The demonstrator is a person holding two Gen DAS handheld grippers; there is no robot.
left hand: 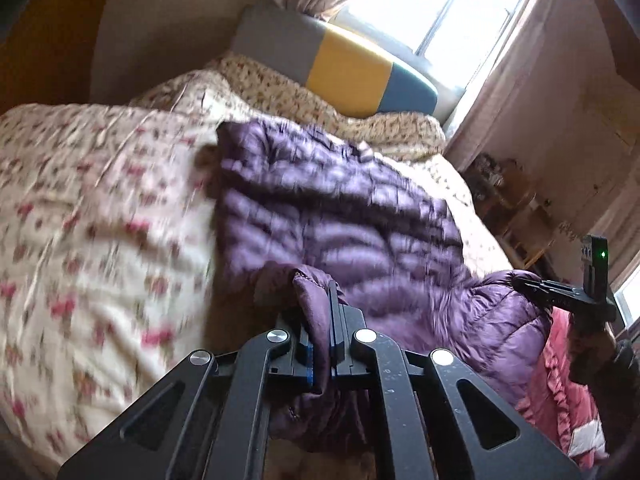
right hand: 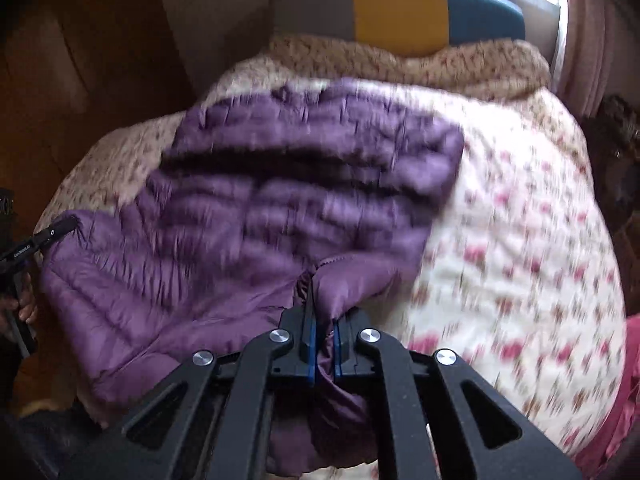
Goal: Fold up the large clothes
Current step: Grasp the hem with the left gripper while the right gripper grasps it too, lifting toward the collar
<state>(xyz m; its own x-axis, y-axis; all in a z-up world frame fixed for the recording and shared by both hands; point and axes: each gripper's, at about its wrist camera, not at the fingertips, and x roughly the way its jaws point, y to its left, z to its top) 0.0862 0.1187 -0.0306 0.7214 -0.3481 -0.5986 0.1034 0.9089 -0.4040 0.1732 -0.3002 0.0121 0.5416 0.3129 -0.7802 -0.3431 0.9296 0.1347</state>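
Observation:
A purple quilted puffer jacket [left hand: 340, 208] lies spread on the floral bedspread [left hand: 100, 208]. In the left wrist view my left gripper [left hand: 330, 296] is shut on a near corner of the jacket's hem, with the fabric bunched between the blue pads. Farther right, my right gripper [left hand: 528, 282] pinches the jacket's other near corner. From the right wrist view the jacket [right hand: 280, 200] stretches away toward the headboard, and my right gripper [right hand: 322, 304] is shut on a fold of its purple edge. My left gripper [right hand: 60, 226] shows at the left border, holding the far corner. Both near corners hang lifted.
A grey, yellow and teal headboard [left hand: 340, 60] stands at the bed's far end under a bright window [left hand: 436, 8] with pink curtains [left hand: 520, 92]. A pink frilled cloth [left hand: 560, 392] lies at the bed's right side. Wooden furniture [left hand: 516, 208] stands by the wall.

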